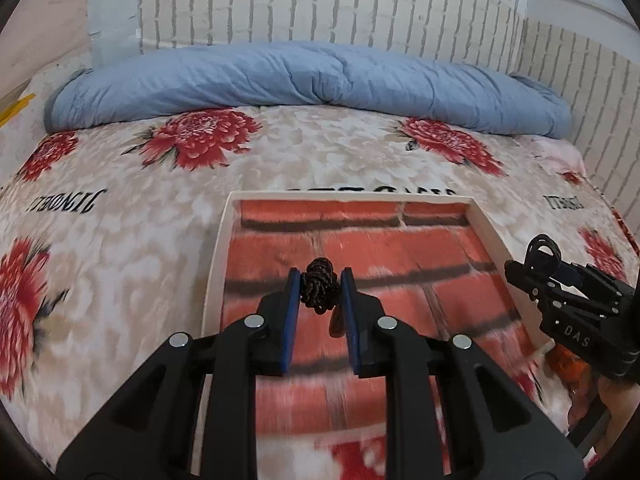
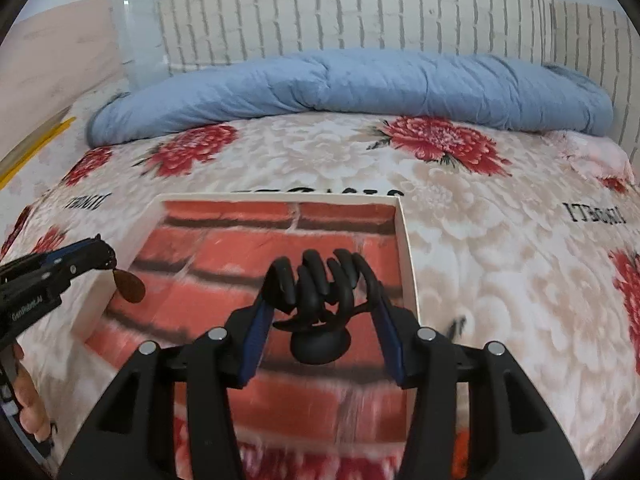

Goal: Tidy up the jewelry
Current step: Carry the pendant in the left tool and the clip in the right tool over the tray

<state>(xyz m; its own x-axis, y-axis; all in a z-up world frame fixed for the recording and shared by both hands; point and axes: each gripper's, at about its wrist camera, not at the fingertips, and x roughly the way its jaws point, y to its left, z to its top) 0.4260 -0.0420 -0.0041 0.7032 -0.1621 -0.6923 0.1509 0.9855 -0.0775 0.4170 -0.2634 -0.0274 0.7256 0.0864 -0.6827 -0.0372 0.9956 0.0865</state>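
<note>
A shallow white box (image 1: 219,256) with a red brick-print floor lies on the bed; it also shows in the right wrist view (image 2: 405,248). My left gripper (image 1: 319,282) is shut on a bunched black cord necklace (image 1: 318,286) whose brown teardrop pendant (image 1: 335,322) hangs below, above the box. From the right wrist view the pendant (image 2: 129,287) dangles under the left gripper (image 2: 106,258). My right gripper (image 2: 322,292) is shut on a black hand-shaped jewelry stand (image 2: 320,292), held over the box. It shows at the right in the left wrist view (image 1: 540,252).
The bed has a floral cover (image 1: 120,216) with red flowers. A rolled blue quilt (image 1: 304,76) lies along the far side under a white brick-pattern wall (image 1: 320,0). A clear plastic container (image 2: 136,20) stands at the back left.
</note>
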